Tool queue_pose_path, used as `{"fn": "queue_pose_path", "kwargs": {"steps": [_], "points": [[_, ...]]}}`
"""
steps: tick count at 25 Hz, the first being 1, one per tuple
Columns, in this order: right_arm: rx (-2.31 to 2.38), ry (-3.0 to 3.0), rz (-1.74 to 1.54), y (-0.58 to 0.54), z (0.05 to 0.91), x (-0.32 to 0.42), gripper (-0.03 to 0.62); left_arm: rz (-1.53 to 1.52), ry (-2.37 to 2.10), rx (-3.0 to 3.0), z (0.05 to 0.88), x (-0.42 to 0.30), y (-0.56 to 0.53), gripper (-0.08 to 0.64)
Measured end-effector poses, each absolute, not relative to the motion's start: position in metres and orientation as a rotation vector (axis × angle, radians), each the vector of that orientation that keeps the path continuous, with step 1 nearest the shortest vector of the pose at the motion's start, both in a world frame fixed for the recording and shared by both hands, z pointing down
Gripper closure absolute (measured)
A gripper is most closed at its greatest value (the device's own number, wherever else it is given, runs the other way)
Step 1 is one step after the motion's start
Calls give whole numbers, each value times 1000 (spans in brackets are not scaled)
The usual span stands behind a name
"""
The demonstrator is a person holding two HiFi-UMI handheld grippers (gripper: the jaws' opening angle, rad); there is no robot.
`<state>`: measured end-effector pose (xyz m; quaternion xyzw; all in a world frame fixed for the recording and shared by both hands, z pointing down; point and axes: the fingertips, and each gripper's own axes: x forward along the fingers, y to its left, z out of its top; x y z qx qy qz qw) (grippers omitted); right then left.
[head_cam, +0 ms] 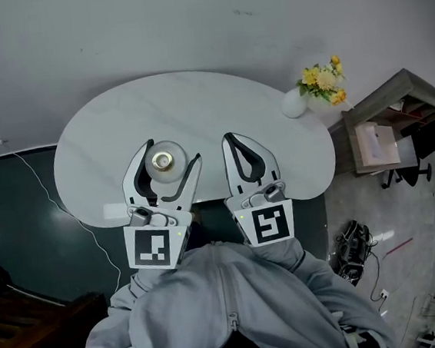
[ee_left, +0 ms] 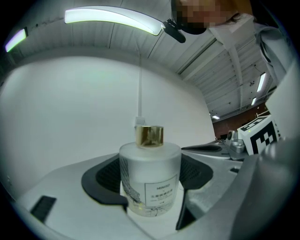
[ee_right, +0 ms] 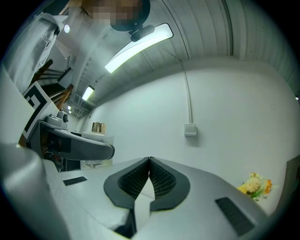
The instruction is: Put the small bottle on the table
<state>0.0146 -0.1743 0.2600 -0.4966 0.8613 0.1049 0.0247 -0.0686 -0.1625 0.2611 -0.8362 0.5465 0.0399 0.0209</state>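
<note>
The left gripper [head_cam: 172, 154] has its jaws spread wide and set around the small bottle [head_cam: 165, 162], over the near part of the white oval table [head_cam: 217, 100]. From the head view the bottle is only a pale disc with a gold centre. The left gripper view shows what that hides: a frosted body with a gold cap [ee_left: 150, 135] and a printed label [ee_left: 161, 190], upright, with the dark pads pressing both its sides. Whether its base rests on the tabletop cannot be told.

The right gripper [ee_right: 149, 160] is beside the left one, and its own view shows the ribbed pads meeting at the tips with nothing between them. That view also catches the bottle off to the left, half hidden behind the other gripper's jaw. A white vase [head_cam: 295, 103] of yellow flowers [head_cam: 324, 85] stands at the table's far right edge (a small blur in the right gripper view, unseen from the left).
</note>
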Motion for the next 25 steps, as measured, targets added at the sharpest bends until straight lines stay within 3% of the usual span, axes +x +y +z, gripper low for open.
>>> {"fn": "queue_pose_path", "kwargs": {"steps": [25], "points": [[-1637,2621,317,-315,256,-7,566,126,1615,-2645,254,-87,-318,225]]}}
